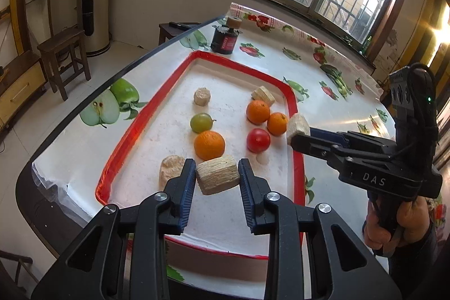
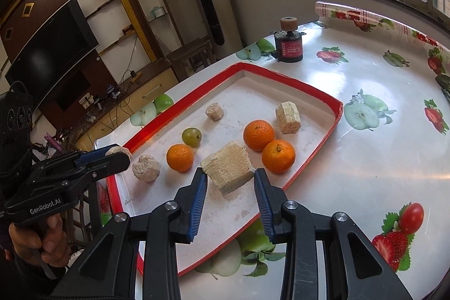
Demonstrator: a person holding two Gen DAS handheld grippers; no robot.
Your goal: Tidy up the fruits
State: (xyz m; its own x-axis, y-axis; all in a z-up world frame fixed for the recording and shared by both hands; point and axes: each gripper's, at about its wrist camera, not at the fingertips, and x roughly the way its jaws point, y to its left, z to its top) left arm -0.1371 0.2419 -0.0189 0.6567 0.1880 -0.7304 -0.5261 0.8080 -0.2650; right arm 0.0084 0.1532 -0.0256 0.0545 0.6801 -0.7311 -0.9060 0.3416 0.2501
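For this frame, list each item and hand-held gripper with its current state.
Left hand-held gripper: shut on a block, held up.
Right hand-held gripper: shut on another block, held up.
Tray: flat on the table.
Three oranges: loose in tray.
Grape: loose in tray.
Tomato: loose in tray.
Three more blocks: lying in tray.
Jar: upright, outside tray.

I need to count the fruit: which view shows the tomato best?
Left wrist view: the tomato sits unobstructed in the tray, beside an orange. The right wrist view shows none of it; it seems hidden behind the held block.
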